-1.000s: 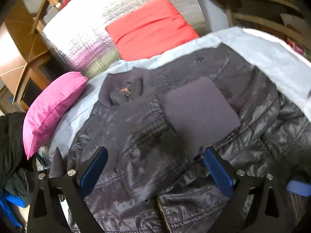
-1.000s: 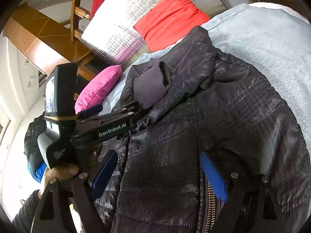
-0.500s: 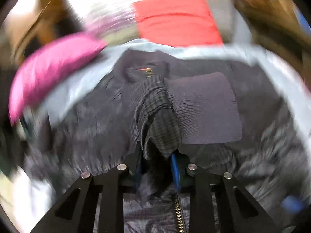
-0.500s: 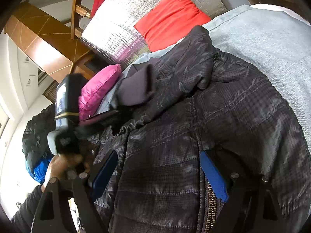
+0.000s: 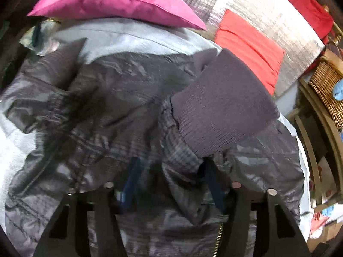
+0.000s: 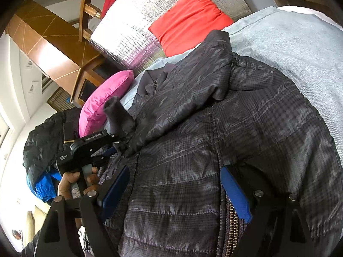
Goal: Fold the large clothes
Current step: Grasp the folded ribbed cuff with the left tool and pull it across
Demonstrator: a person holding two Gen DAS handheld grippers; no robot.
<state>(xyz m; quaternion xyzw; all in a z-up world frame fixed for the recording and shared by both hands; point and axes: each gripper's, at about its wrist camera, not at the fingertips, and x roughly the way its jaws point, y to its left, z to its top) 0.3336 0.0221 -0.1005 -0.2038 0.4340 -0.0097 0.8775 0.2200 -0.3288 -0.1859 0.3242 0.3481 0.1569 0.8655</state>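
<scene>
A dark plaid quilted jacket lies spread on a light blue sheet. It fills the left wrist view too. My left gripper holds a sleeve just below its ribbed knit cuff, with bunched fabric between its blue pads. In the right wrist view the left gripper sits at the jacket's left side with the cuff sticking up from it. My right gripper is open, its blue pads resting over the jacket's lower front beside the zipper.
A pink pillow and a red pillow lie at the head of the bed against a silver quilted panel. A wicker basket and wooden shelves stand to the right. A dark pile of clothes lies at the left.
My left gripper shut on the sleeve near the cuff and carried it to the left across the jacket. The right gripper stayed still and open.
</scene>
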